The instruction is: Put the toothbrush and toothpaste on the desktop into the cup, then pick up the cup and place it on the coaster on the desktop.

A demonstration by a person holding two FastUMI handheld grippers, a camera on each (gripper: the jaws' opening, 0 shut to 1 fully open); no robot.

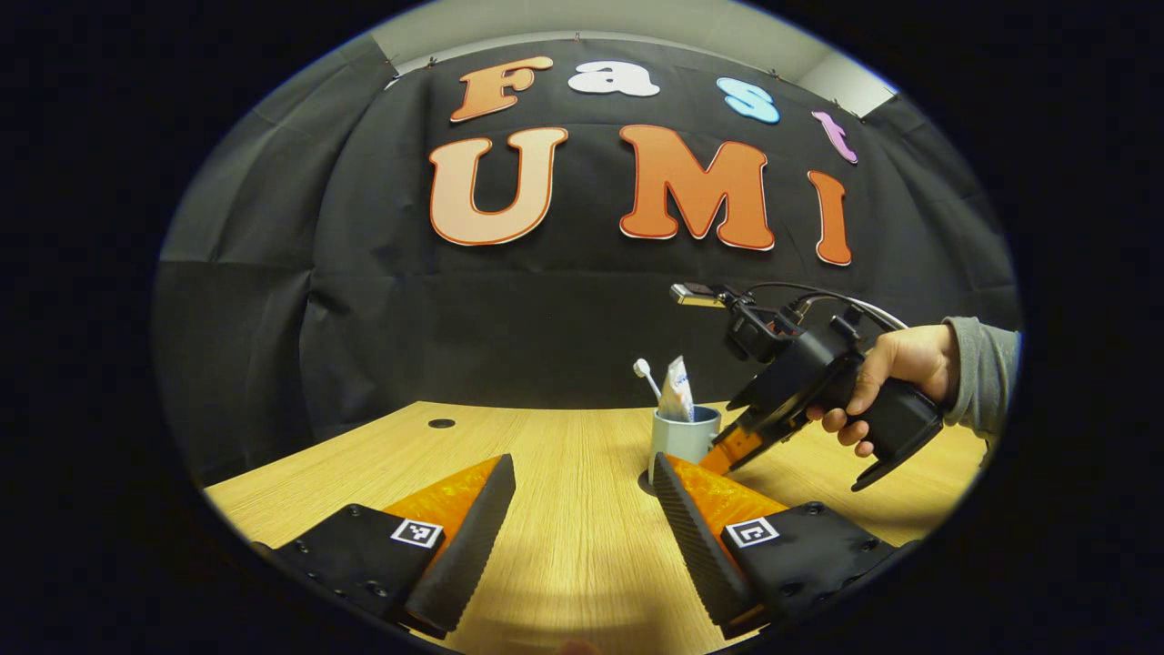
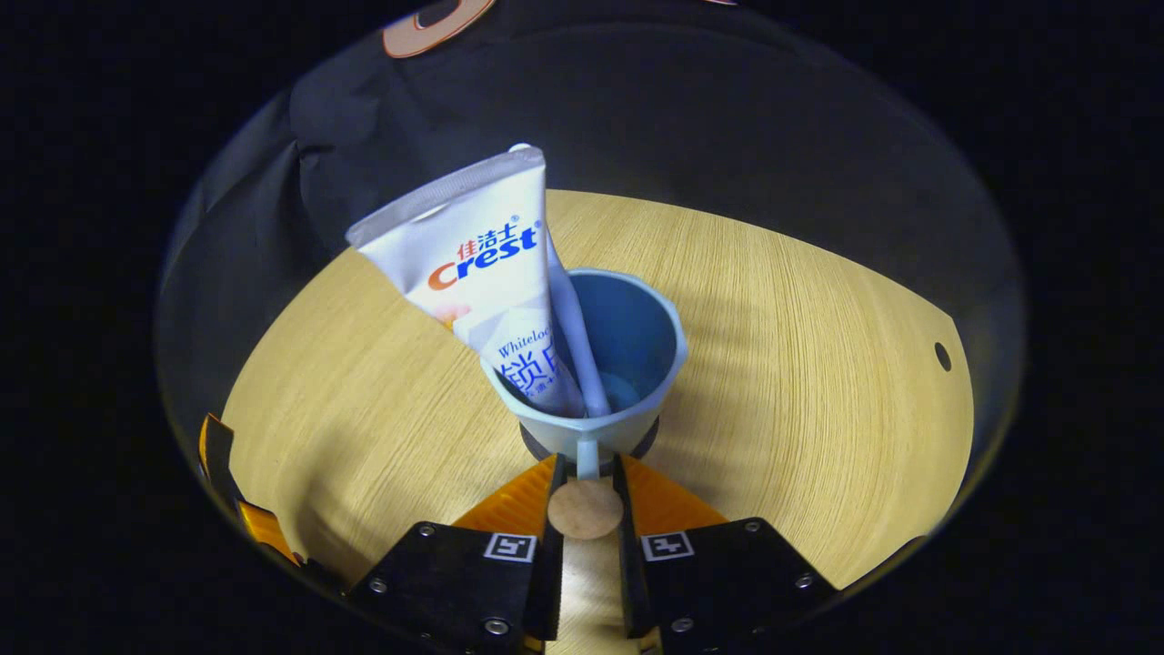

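just ahead of right gripper (image 2: 587,473), cup (image 2: 627,346) on coaster (image 2: 647,443), handle (image 2: 587,458) pinched narrow; rigid, light, top-heavy with toothpaste (image 2: 482,273) and toothbrush (image 2: 573,327); left gripper (image 1: 582,509) wide, idle.

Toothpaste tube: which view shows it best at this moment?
The right gripper view. There the toothpaste tube is close and large, leaning out of the cup beside the toothbrush. In the left gripper view the tube is small and distant, only its top above the cup's rim.
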